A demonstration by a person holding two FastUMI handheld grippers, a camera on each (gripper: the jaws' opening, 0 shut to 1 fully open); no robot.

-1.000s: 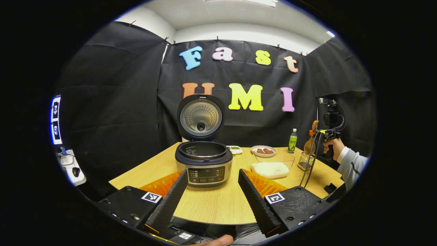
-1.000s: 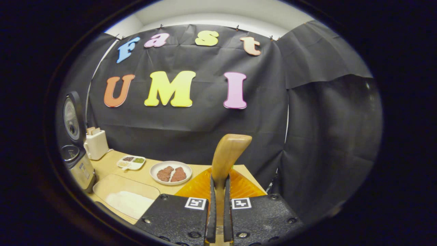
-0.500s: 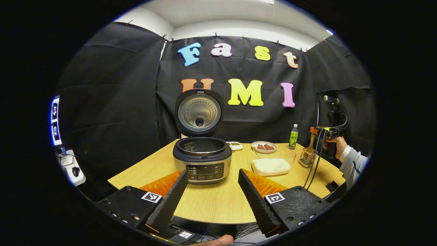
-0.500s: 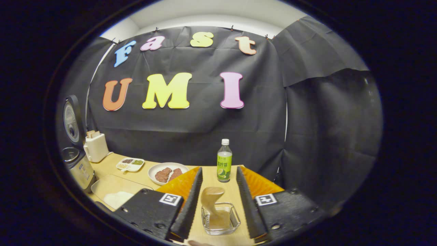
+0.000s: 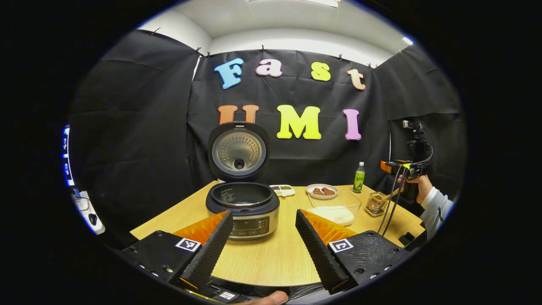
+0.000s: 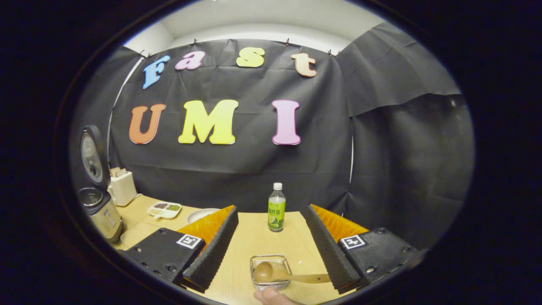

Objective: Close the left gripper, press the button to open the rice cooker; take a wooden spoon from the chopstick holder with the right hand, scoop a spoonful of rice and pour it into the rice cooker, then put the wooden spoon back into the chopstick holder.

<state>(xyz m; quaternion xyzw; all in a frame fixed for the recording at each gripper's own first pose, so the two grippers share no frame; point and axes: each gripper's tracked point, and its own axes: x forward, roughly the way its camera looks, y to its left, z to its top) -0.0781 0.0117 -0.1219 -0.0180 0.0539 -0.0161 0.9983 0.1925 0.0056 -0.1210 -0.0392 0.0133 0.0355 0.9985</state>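
In the right gripper view the right gripper (image 6: 271, 243) has its jaws spread wide and holds nothing. Between them, near the desk's front edge, stands the chopstick holder (image 6: 271, 271), a small wire basket. The wooden spoon (image 6: 283, 276) rests in it, bowl inside the basket and handle slanting out over the rim toward the right finger; whether it touches that finger cannot be told. A fingertip (image 6: 271, 296) of the person shows just below the basket.

In the left gripper view the left gripper (image 5: 264, 245) also has its jaws wide apart and empty, above the pale wooden desk (image 5: 279, 258). Past them the rice cooker (image 5: 242, 207) stands with its lid (image 5: 238, 150) raised upright and the inner pot open.

To the right of the cooker sits a clear container of rice (image 5: 334, 209); behind it are a plate of brownish food (image 5: 322, 191) and a small divided dish (image 5: 282, 189). A green bottle (image 6: 276, 207) stands upright at the desk's far edge, beyond the holder. A white toaster (image 6: 122, 186) stands behind the cooker. Black cloth walls close the booth on all sides under a white ceiling.
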